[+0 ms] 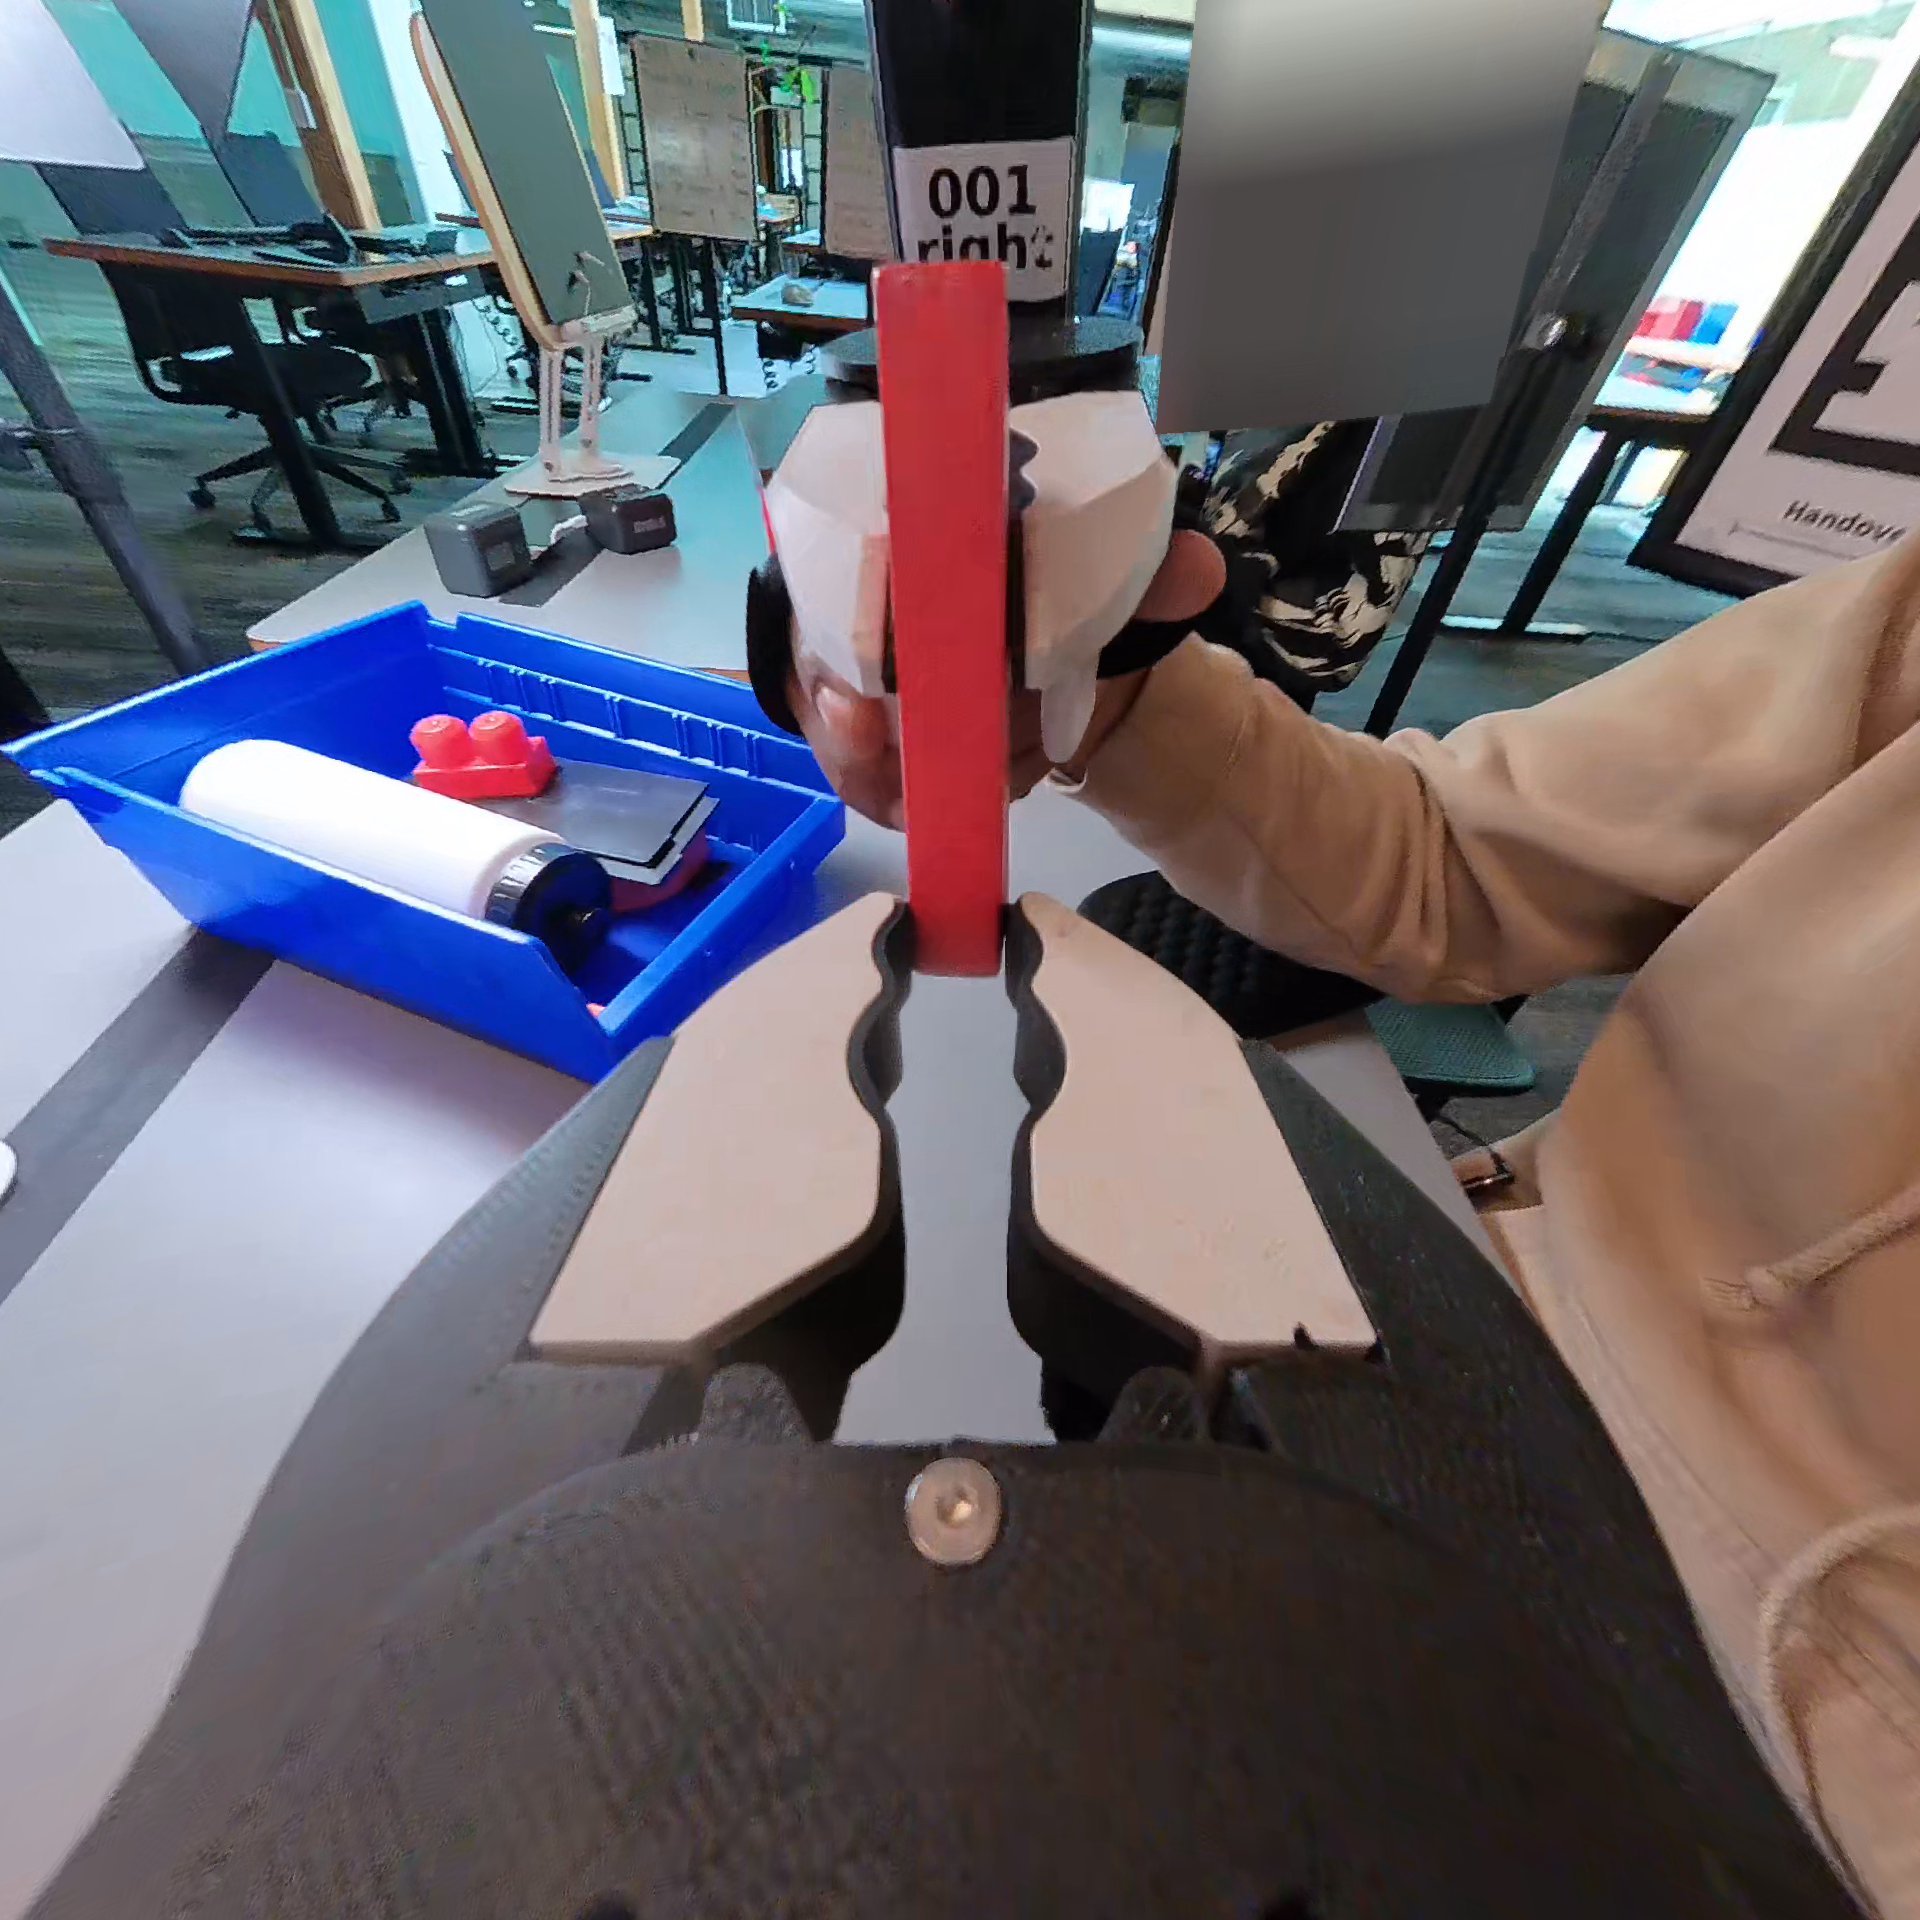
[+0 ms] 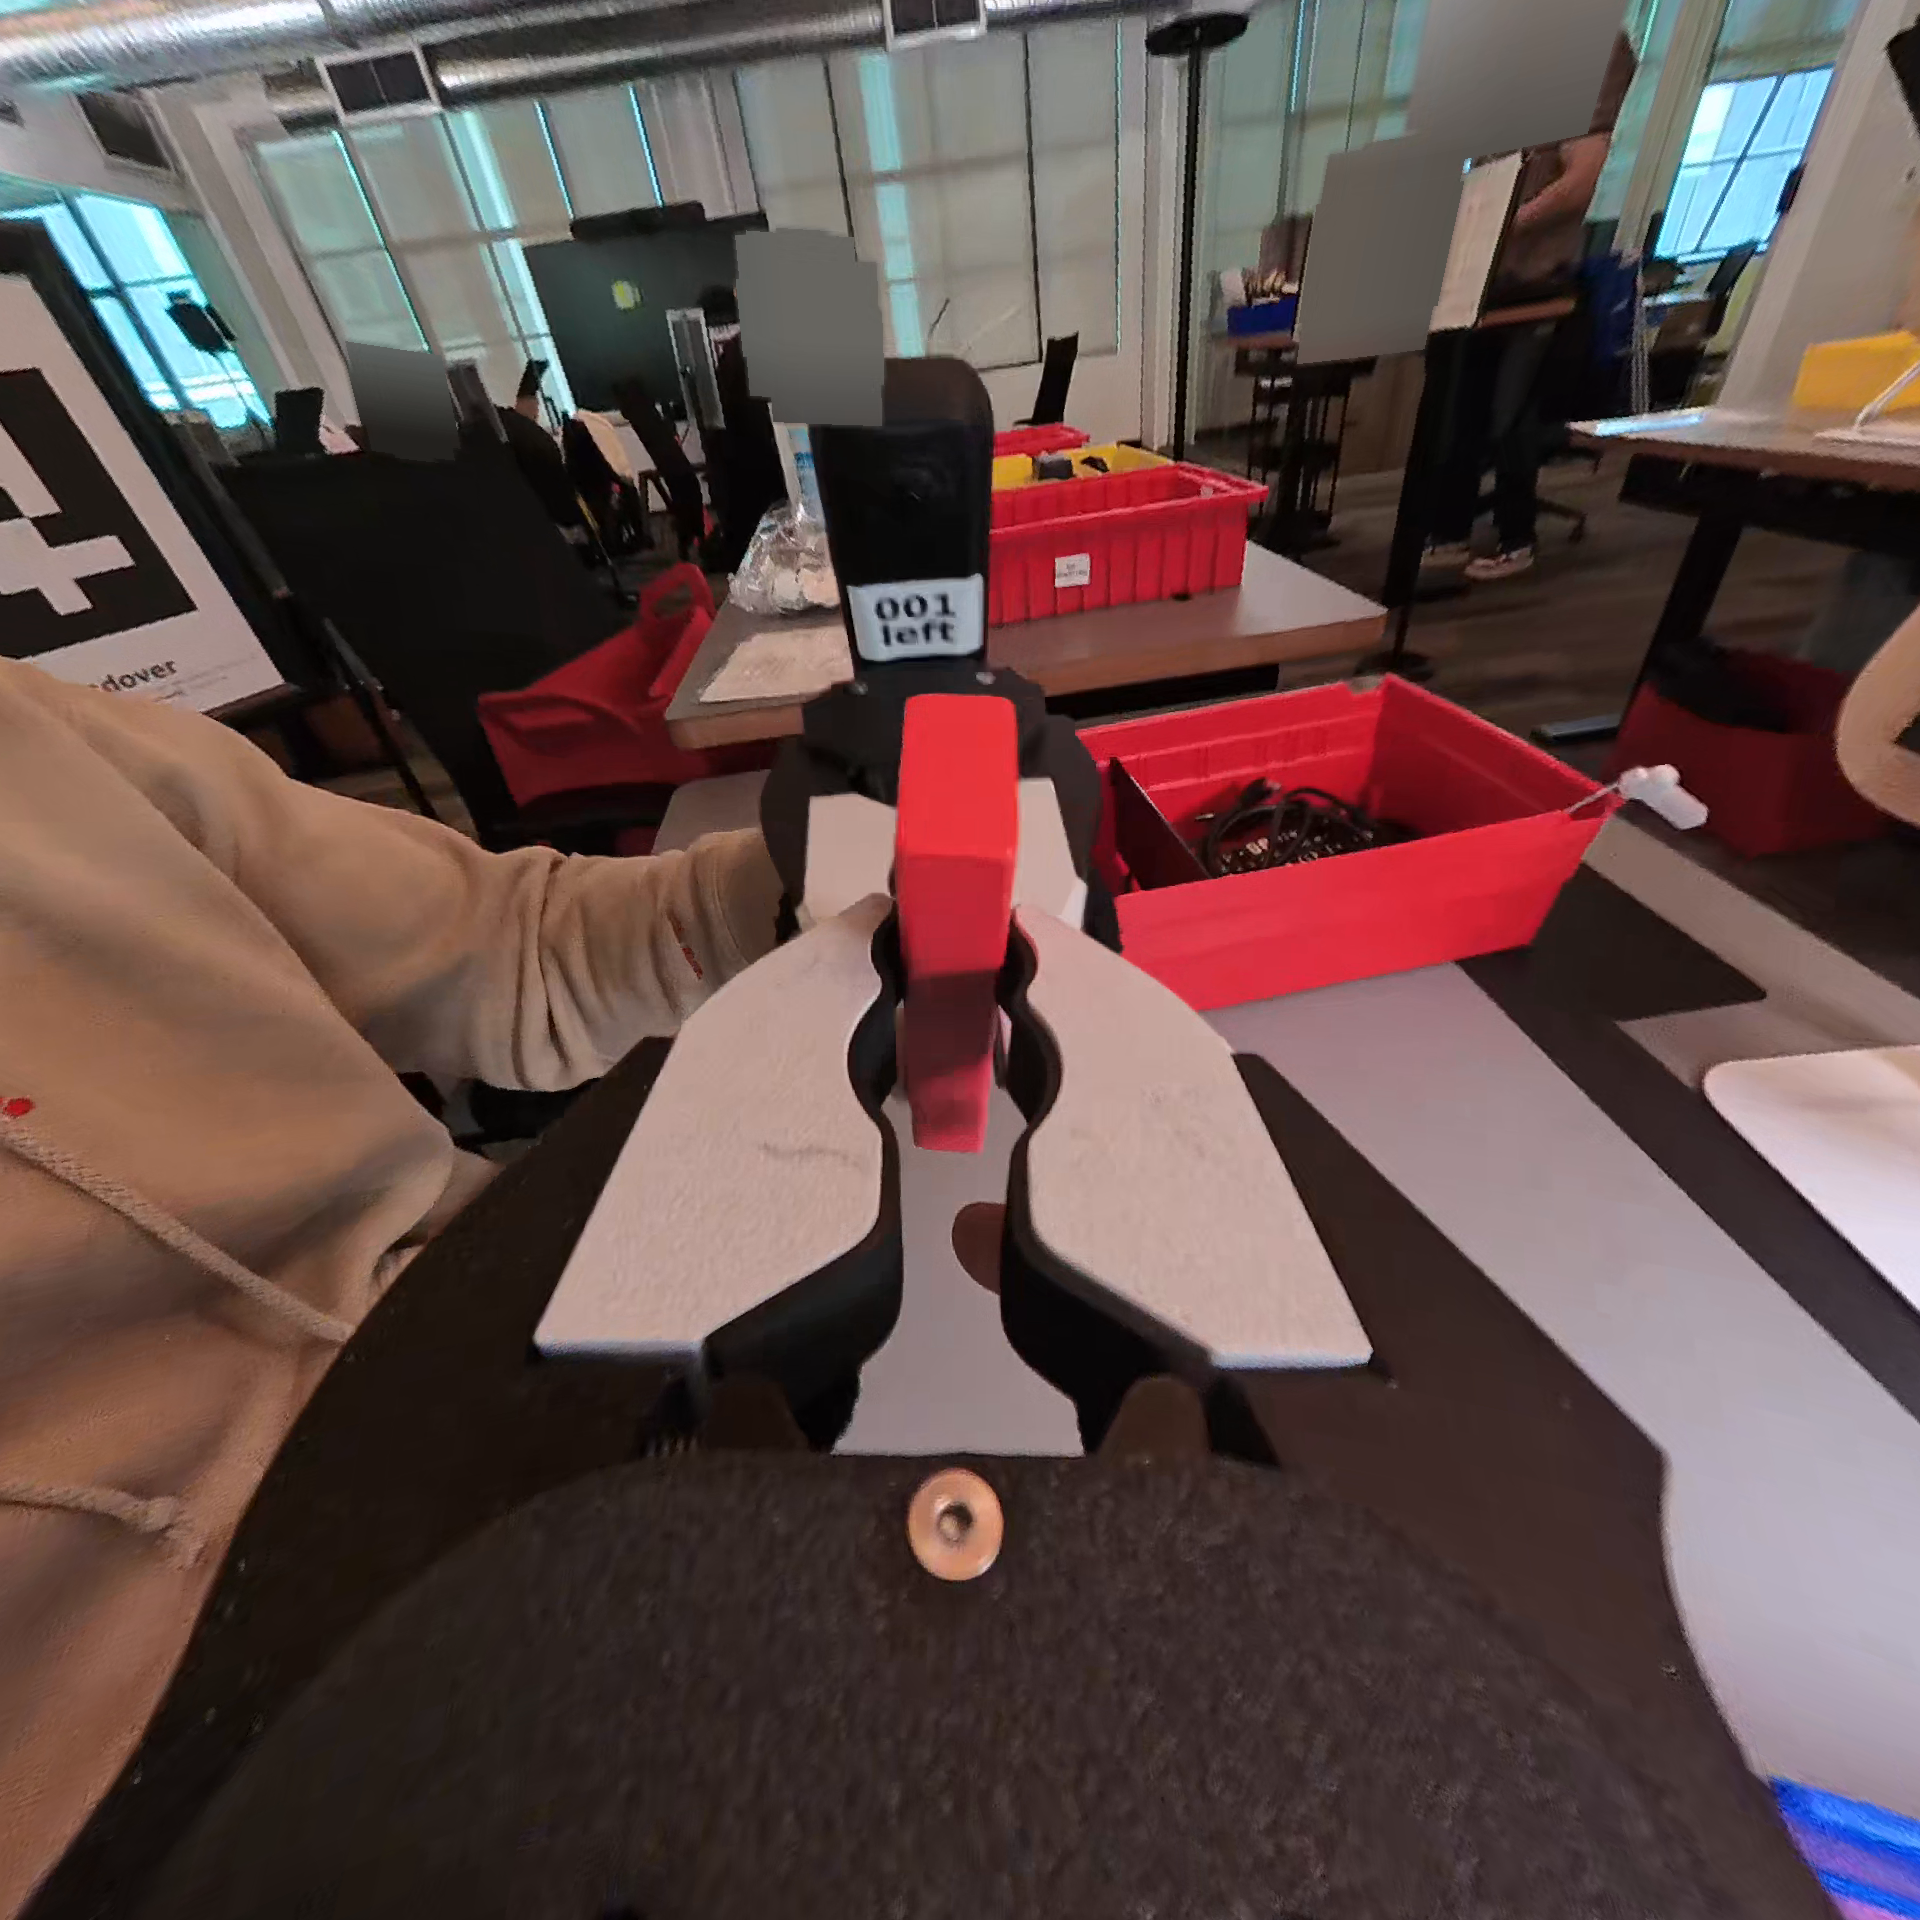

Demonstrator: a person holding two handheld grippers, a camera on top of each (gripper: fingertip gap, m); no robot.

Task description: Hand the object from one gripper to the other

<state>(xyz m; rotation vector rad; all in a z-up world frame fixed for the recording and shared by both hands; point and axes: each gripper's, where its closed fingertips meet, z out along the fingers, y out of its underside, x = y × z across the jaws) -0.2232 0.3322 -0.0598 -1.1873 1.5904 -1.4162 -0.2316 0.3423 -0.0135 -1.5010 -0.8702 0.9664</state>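
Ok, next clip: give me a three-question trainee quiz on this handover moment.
1. True or false: both hand-held grippers grip the red block at once.
2. Which bin holds the white bottle? A) red bin B) blue bin C) no bin
3. Fill in: the left hand-held gripper grips the block at its ____ end, as the left wrist view shows.

Key:
1. True. The right hand-held gripper also appears closed on it.
2. B, the blue bin. The red bin holds dark cables.
3. Near (lower) end.
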